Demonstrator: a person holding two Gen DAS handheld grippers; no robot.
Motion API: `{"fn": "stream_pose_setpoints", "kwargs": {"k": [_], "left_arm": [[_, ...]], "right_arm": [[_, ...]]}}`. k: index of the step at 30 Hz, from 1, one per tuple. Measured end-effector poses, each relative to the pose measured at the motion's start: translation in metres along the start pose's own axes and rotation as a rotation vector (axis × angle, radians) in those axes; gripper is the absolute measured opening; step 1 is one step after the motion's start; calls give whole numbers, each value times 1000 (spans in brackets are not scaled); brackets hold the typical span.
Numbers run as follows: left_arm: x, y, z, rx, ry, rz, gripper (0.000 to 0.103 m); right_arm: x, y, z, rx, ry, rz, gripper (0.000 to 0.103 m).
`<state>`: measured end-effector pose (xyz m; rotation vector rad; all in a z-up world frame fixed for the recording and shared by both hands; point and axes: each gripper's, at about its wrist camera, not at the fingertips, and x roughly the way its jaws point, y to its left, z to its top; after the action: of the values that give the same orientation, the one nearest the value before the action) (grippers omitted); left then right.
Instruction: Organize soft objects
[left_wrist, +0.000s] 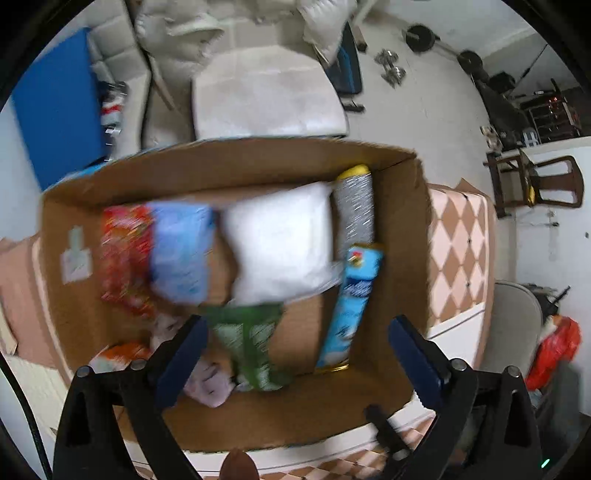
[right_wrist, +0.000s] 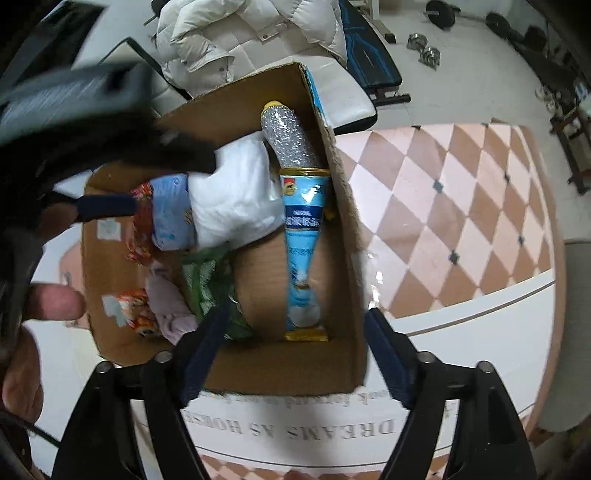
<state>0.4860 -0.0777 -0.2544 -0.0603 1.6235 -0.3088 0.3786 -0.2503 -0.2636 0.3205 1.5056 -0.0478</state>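
Observation:
An open cardboard box (left_wrist: 417, 236) (right_wrist: 347, 229) holds several soft packs. Inside lie a white pillow pack (left_wrist: 280, 240) (right_wrist: 236, 192), a blue tissue pack (left_wrist: 181, 251) (right_wrist: 171, 210), a red patterned pack (left_wrist: 125, 254), a green bag (left_wrist: 251, 343) (right_wrist: 207, 280), a long blue ice-cream-cone cushion (left_wrist: 351, 306) (right_wrist: 303, 251), a grey speckled roll (left_wrist: 354, 206) (right_wrist: 290, 136) and a pink cloth (right_wrist: 170, 302). My left gripper (left_wrist: 295, 354) is open and empty above the box's near side. My right gripper (right_wrist: 295, 354) is open and empty over the box's near edge. The left gripper (right_wrist: 110, 177) also shows blurred over the box.
The box stands on a table with a pink diamond-pattern cloth (right_wrist: 443, 206) (left_wrist: 458, 240). A white cushioned chair (left_wrist: 266, 96) with a white jacket (right_wrist: 236, 40) stands behind. Dumbbells (left_wrist: 391, 66) lie on the floor. A wooden chair (left_wrist: 535, 184) stands right.

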Motion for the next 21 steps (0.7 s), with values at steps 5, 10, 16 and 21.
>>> {"fn": "stream_pose_setpoints", "kwargs": {"k": [5, 10, 16, 21], "left_arm": [[-18, 30, -55, -30, -124, 123, 101], [-25, 49, -97, -47, -186, 219, 101], [-39, 54, -124, -60, -262, 270, 102], [-49, 53, -133, -69, -283, 261, 102]], "right_arm": [[-7, 9, -14, -84, -22, -85, 90], [-16, 19, -26, -126, -52, -111, 101], [-24, 29, -37, -152, -94, -153, 103], [-32, 36, -44, -171, -117, -195, 103]]}}
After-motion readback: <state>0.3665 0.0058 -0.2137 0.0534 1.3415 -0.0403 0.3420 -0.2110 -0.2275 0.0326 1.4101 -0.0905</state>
